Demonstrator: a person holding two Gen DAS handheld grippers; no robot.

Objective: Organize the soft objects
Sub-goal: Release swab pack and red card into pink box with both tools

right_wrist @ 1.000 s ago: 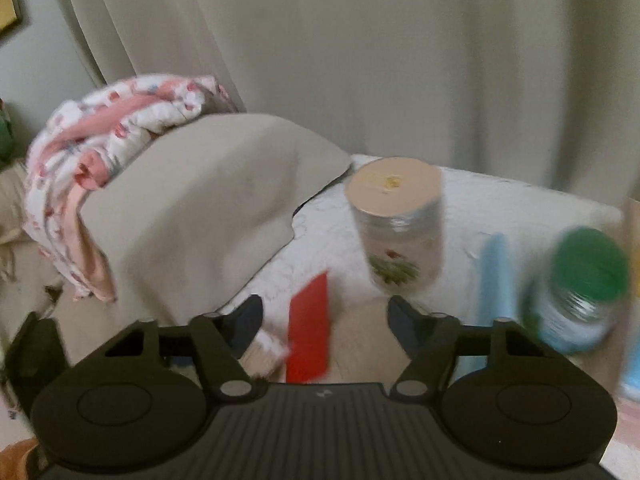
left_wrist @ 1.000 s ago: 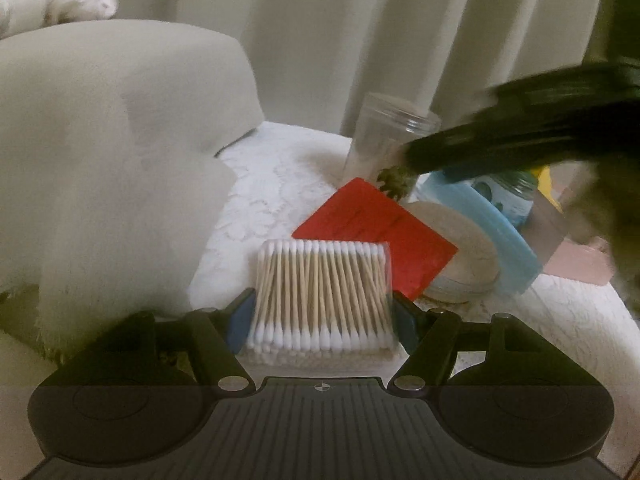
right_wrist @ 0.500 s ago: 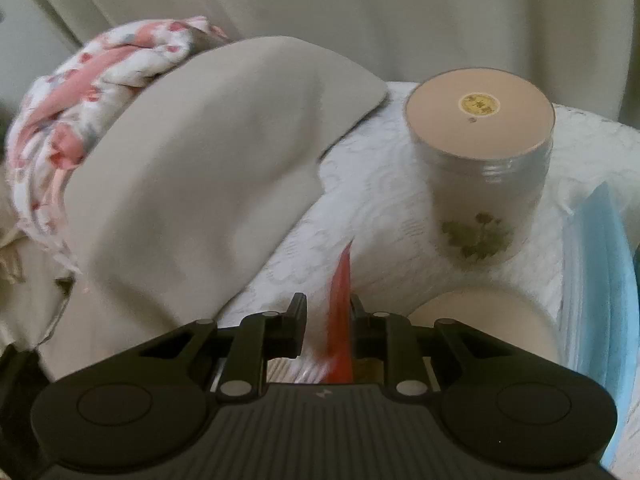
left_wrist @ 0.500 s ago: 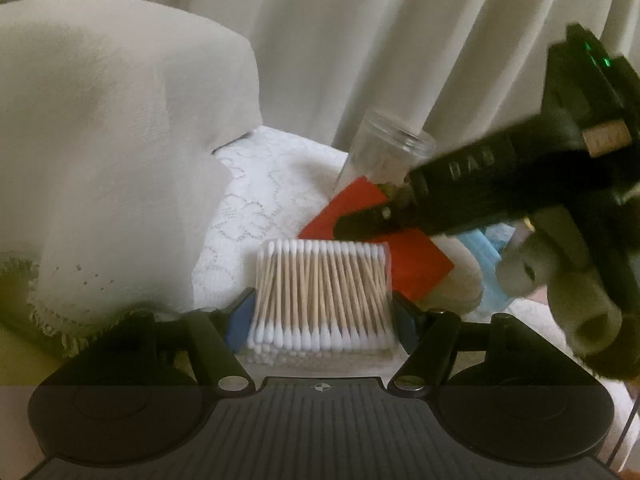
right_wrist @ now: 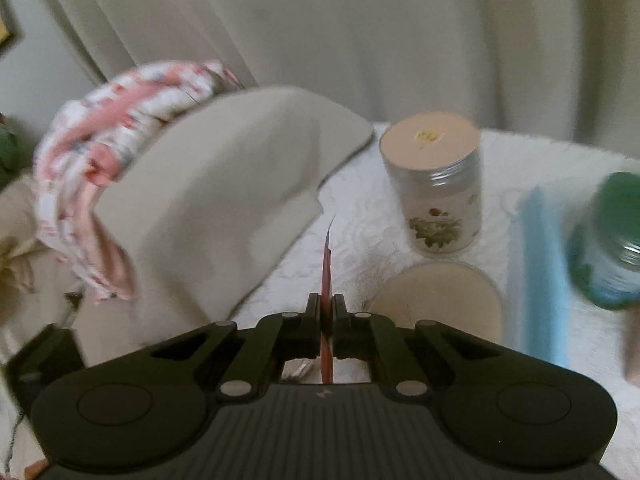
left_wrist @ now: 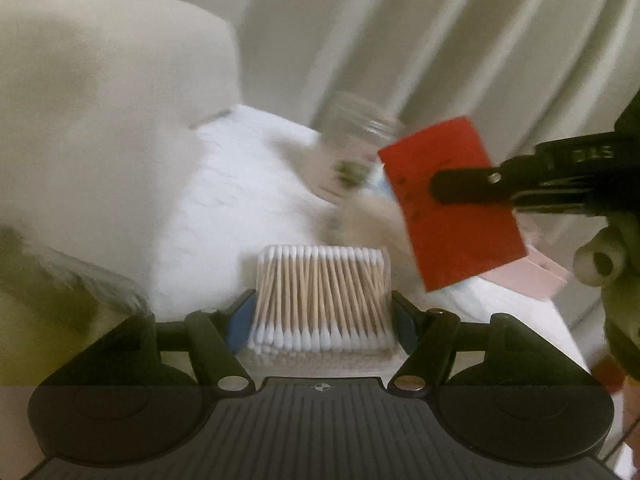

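Only my right wrist view takes in the flowered pink bedding (right_wrist: 116, 128) on the grey cushion (right_wrist: 224, 200) and the green-capped bottle (right_wrist: 612, 240); my left view alone shows the red card (left_wrist: 452, 204) face-on. That card hangs clear above the white tablecloth (left_wrist: 240, 208), edge-on between my right claw (right_wrist: 327, 312), whose jaws have just closed tight on it. My left claw (left_wrist: 322, 312), tilted downward, clasps the pack of cotton swabs (left_wrist: 322, 296) between both pads, over the cloth.
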